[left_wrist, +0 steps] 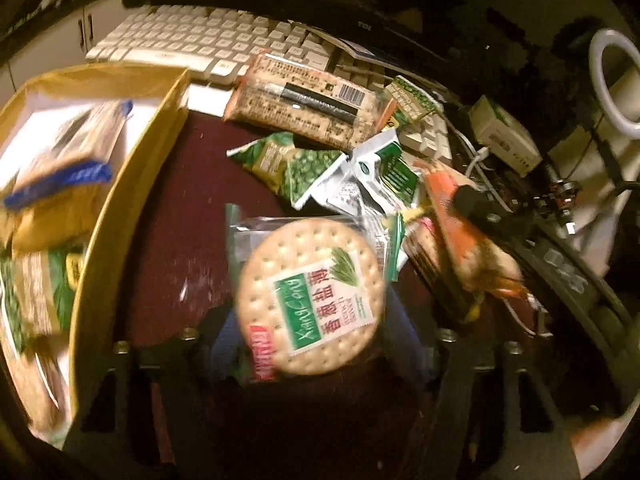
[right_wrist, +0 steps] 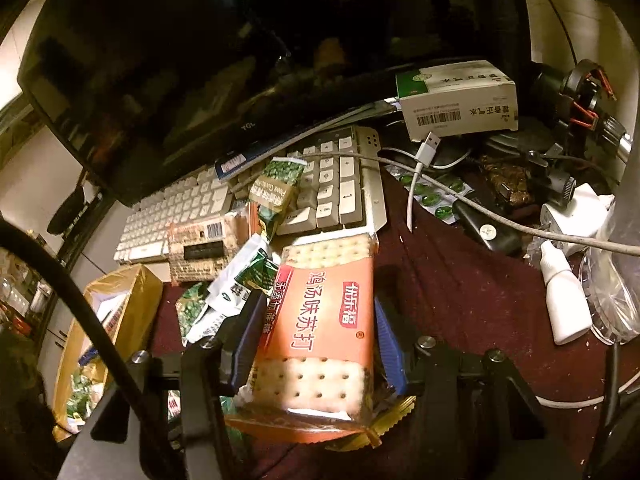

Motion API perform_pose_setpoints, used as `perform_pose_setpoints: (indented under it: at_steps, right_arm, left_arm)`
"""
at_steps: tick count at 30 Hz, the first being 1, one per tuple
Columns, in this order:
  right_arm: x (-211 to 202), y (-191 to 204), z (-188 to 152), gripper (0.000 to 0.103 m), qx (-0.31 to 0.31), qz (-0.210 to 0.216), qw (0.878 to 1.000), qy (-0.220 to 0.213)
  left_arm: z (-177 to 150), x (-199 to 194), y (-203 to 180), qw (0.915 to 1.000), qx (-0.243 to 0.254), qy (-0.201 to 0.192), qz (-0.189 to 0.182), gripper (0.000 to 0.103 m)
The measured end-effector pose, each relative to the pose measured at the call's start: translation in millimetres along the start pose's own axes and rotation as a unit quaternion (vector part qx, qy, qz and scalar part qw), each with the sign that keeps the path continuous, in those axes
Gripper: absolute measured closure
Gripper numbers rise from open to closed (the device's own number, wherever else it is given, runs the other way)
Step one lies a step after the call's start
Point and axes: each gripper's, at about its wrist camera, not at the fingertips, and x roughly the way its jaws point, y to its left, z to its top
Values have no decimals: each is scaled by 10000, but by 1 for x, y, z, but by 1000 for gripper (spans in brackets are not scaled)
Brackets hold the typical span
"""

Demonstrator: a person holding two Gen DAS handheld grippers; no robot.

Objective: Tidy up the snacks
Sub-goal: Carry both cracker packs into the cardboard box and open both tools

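My left gripper (left_wrist: 316, 320) is shut on a round scallion cracker pack (left_wrist: 310, 294), held above the dark red cloth. A yellow cardboard box (left_wrist: 132, 200) with several snack packs inside stands to its left. My right gripper (right_wrist: 316, 320) is shut on an orange soda cracker pack (right_wrist: 320, 320); that pack and the gripper also show in the left wrist view (left_wrist: 464, 232). A green pea bag (left_wrist: 296, 168), a white-green packet (left_wrist: 384, 172) and a long cracker pack (left_wrist: 304, 104) lie in a pile ahead. The yellow box shows at lower left in the right wrist view (right_wrist: 132, 308).
A white keyboard (left_wrist: 192, 36) lies behind the pile, with a dark monitor (right_wrist: 180, 60) over it. A white medicine box (right_wrist: 456, 96), USB cables (right_wrist: 424, 156), blister pills (right_wrist: 436, 196), a white dropper bottle (right_wrist: 564, 300) and a ring light (left_wrist: 612, 80) crowd the right side.
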Motion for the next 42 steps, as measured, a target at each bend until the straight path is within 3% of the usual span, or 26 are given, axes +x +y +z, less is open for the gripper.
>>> perform_pose_setpoints:
  at_steps: [4, 9, 15, 19, 25, 28, 34, 42]
  right_arm:
    - [5, 8, -2, 50, -274, -242, 9993, 52]
    - [6, 19, -6, 51, -644, -493, 9967, 7]
    - [-3, 21, -7, 52, -652, -241, 9973, -217]
    - [-14, 23, -5, 52, -591, 404, 9963, -468]
    - [-34, 47, -11, 52, -1018, 1301, 9835, -733]
    - [-43, 78, -20, 52, -1247, 1749, 9755, -468]
    - [-33, 159, -41, 52, -1793, 2229, 9579, 227]
    - [34, 245, -32, 52, -1929, 2143, 9519, 1033]
  left_arm:
    - [-7, -19, 5, 9993, -164, 65, -321, 41]
    - [-14, -48, 6, 9978, -231, -169, -597, 42]
    - [-26, -89, 35, 9950, -494, -436, -755, 42]
    - [-34, -114, 72, 9928, -803, -661, -590, 42]
    - [-42, -148, 145, 9831, -1535, -971, -233, 42]
    - [-42, -161, 173, 9761, -1840, -1149, -116, 42]
    - [-27, -167, 199, 9685, -2055, -1403, -70, 42]
    - [9, -149, 234, 9615, -2396, -1341, -63, 42]
